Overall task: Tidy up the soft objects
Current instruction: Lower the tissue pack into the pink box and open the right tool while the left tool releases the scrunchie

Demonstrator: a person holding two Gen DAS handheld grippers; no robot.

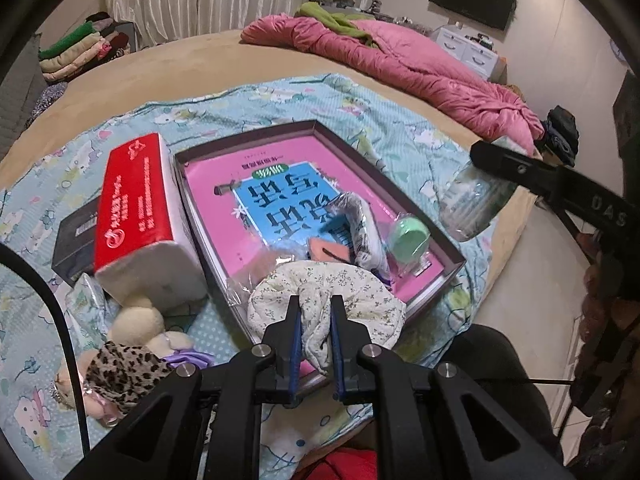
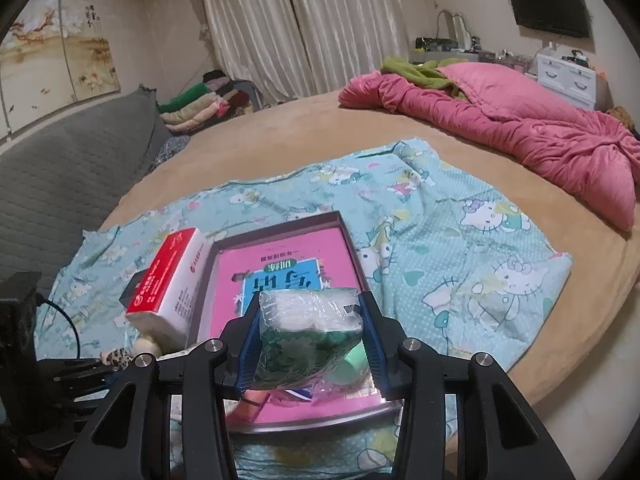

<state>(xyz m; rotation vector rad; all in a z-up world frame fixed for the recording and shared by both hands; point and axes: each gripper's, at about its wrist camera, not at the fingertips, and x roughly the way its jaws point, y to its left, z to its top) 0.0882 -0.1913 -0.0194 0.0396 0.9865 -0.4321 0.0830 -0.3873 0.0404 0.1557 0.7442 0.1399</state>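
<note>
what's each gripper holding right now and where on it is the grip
The left gripper pinches a bunched fold at the near edge of the floral cloth. The right gripper clamps the clear plastic packet by its two opposite sides.

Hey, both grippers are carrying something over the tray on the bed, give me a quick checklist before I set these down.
1. Left gripper shut on the floral cloth: ok.
2. Right gripper clamped on the wrapped pack: ok.
3. Cloth over the tray: ok, it hangs at the near edge.
4. Free room in the tray: not ok near the front, where a green ball and other small items lie; the far half on the pink book is open.
5. Tissue pack clear of the tray: cannot tell, it leans by the left wall.
</note>
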